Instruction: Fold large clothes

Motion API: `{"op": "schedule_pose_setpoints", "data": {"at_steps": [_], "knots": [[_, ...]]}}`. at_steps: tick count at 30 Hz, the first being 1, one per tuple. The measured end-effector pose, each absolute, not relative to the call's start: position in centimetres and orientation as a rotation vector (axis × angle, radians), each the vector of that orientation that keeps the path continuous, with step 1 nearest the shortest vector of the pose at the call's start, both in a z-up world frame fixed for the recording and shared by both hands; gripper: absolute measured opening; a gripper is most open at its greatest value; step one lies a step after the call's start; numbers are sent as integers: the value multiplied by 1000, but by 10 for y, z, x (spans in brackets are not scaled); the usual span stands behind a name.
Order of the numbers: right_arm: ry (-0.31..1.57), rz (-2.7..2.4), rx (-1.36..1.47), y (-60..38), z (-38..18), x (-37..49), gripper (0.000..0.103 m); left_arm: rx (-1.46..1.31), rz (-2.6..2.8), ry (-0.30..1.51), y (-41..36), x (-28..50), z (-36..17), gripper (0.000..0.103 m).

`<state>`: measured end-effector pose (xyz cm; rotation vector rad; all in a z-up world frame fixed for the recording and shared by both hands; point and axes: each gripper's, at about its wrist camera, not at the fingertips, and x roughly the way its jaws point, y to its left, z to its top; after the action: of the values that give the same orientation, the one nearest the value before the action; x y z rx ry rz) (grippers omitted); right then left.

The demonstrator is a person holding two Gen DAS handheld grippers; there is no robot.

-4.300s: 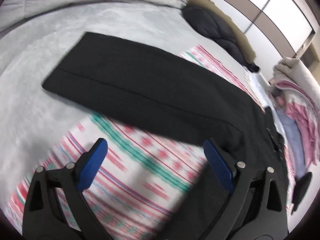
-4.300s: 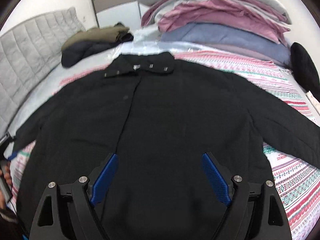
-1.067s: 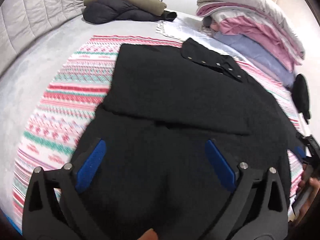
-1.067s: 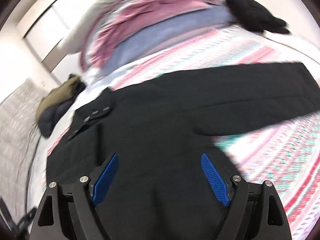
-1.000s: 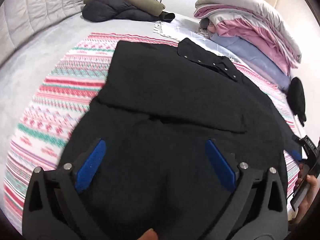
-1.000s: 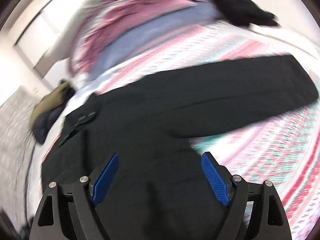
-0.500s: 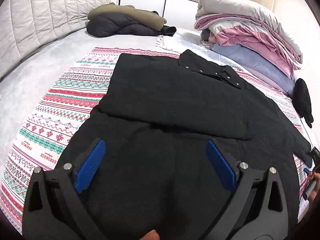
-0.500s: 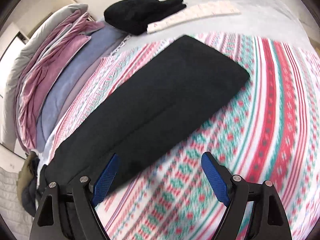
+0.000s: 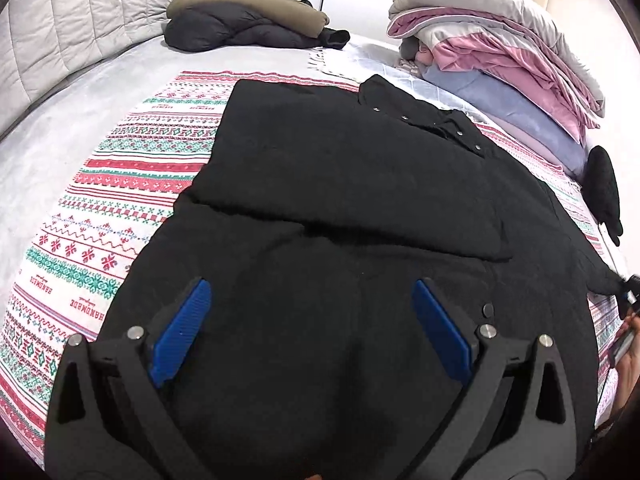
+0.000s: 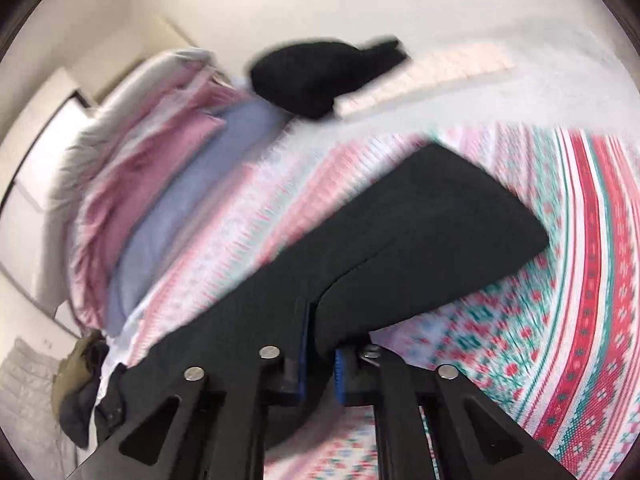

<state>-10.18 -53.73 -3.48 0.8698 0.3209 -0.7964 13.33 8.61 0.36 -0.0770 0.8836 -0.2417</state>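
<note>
Where the grey quilted headboard (image 9: 72, 28) backs the left edge of the bed, a bare strip of pale grey bed cover (image 9: 80, 120). Toward the far left corner, a dark navy puffer jacket with an olive one on top (image 9: 244, 20), well apart from everything else. Across the middle of the bed, a white throw with red and green knitted-pattern stripes (image 9: 92, 216), and flat on it the large black quilted coat (image 9: 360, 184), collar with metal snaps toward the far edge, hem toward the near edge, left sleeve already folded across the chest. Low over the hem, the left gripper (image 9: 308, 320), blue pads spread wide, clear of the cloth, grasping nothing. Along the far right edge of the bed, a stack of folded grey, pink and lilac duvets (image 9: 500, 52). Just beside that stack, nearer the right edge, a small black knitted item (image 9: 604, 188); what it is, cannot tell.

At the right edge of the throw, seen blurred from the right wrist, the coat's right sleeve (image 10: 420, 232) stretched outward over the stripes, cuff end free. Clenched on that sleeve part-way along its length, the right gripper (image 10: 320, 344), blue pads pinching a raised ridge of black cloth between them.
</note>
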Motion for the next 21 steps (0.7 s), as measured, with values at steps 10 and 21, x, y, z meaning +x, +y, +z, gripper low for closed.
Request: {"op": "schedule_pose_setpoints", "data": {"at_steps": [10,21], "knots": [[266,-544,385,-396,86,-38,7,-54,-260,874,68,135,10,100],[828,-2,-98,-197,-12,90,16,-14,-281,896,58,134,5,100]]}}
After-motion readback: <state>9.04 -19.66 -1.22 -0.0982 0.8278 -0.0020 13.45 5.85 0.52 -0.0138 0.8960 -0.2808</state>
